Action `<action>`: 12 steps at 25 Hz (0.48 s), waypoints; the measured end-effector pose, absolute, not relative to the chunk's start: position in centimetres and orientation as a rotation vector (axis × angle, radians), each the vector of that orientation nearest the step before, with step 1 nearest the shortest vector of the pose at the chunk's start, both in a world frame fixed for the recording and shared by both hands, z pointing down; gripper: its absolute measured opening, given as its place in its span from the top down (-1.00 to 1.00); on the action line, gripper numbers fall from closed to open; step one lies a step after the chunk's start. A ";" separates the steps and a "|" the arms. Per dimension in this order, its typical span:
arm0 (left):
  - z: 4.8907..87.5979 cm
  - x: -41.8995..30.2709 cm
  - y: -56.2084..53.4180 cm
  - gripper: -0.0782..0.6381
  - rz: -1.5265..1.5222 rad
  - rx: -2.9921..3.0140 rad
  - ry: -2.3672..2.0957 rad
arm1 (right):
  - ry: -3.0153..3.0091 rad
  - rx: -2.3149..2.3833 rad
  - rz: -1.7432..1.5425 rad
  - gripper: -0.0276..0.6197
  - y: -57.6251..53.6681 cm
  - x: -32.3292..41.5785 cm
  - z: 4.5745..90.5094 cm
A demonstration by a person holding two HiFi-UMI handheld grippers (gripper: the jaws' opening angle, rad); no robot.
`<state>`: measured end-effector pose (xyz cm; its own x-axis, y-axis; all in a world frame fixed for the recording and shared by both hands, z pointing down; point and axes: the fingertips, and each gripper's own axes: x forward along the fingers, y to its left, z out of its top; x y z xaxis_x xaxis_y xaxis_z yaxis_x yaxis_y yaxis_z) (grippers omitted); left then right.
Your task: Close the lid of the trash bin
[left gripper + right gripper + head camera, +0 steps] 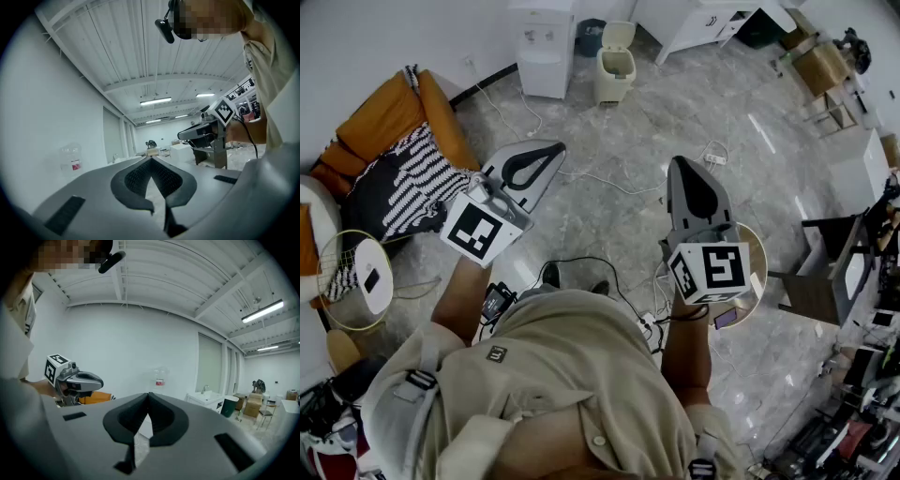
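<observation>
A pale, veined stone floor (741, 141) is seen from above, polished and hard, with an orange padded armchair (384, 117) at its left edge under a black-and-white striped throw (417, 187). A white, boxy water dispenser (546, 52) stands against the far wall, and the trash bin (614, 75) is set just to its right, well apart from the person and straight ahead across open floor. The bin is a cream, smooth-sided plastic tub with rounded corners, and its opening is left uncovered. Its lid (620, 36), a flat rounded panel, is raised upright at the far edge, so the hinge is judged to run crosswise along the side away from the person. The left gripper (551, 152) and the right gripper (682, 167) are held out level at waist height, both pointed roughly towards the bin, which lies ahead and between their lines. Neither is plainly nearer, though the left is perhaps a shade closer. The coming move is judged to call for an approach on foot first, then a reach past the lid's top edge so it can be tipped forward and down. On each gripper the matte grey shells are drawn together, the black ribbed pads meet at the tips, and nothing is held between them.
</observation>
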<state>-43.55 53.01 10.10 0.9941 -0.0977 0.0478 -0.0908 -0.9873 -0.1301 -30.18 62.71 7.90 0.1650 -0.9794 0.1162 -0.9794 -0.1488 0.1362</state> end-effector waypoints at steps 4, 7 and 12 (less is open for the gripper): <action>10.2 -43.9 52.8 0.74 -0.081 -3.012 0.138 | -1.920 2.258 0.005 0.84 62.5 -30.6 7.8; 10.3 -44.3 52.7 0.74 -0.079 -3.013 0.130 | -1.909 2.266 0.007 0.84 62.5 -30.9 8.0; 10.5 -45.2 52.2 0.74 -0.077 -3.014 0.123 | -1.910 2.289 0.006 0.84 62.3 -31.9 7.8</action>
<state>-45.24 52.18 10.52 0.9954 -0.0842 0.0454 -0.0780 -0.9890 -0.1256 -31.90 62.25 7.84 0.1845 -0.9772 0.1049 -0.9778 -0.1717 0.1199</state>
